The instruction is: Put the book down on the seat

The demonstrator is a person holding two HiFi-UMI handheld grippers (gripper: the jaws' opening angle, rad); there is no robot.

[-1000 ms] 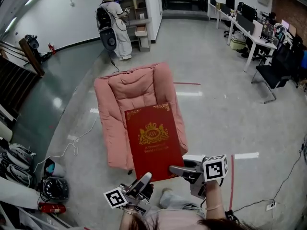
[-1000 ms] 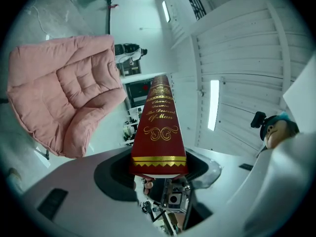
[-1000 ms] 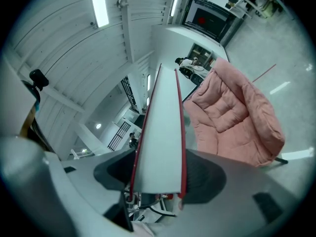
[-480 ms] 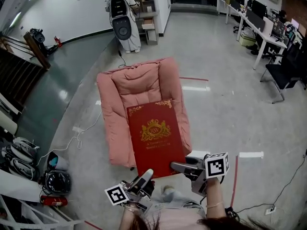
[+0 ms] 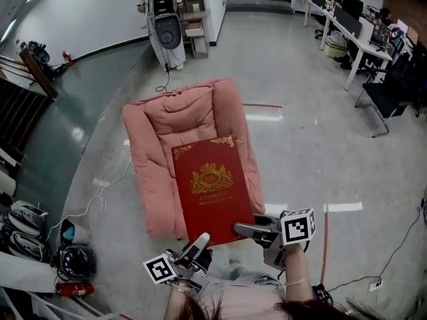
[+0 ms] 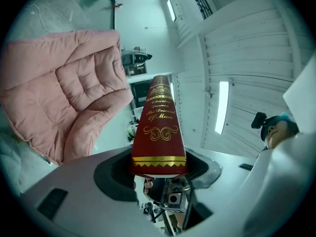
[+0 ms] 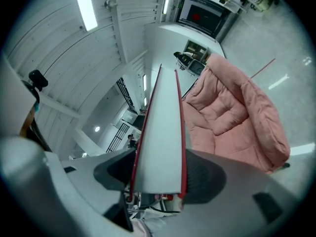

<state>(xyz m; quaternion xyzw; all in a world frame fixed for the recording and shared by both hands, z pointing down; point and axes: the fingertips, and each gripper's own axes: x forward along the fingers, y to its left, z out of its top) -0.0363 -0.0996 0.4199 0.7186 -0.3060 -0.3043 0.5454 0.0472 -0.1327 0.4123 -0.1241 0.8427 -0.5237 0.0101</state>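
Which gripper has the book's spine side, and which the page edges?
The left gripper grips the book by its red, gold-lettered spine. The right gripper clamps the opposite side, where white page edges show between the covers.

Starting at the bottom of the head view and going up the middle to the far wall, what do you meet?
left gripper → red book → pink cushioned seat → standing person
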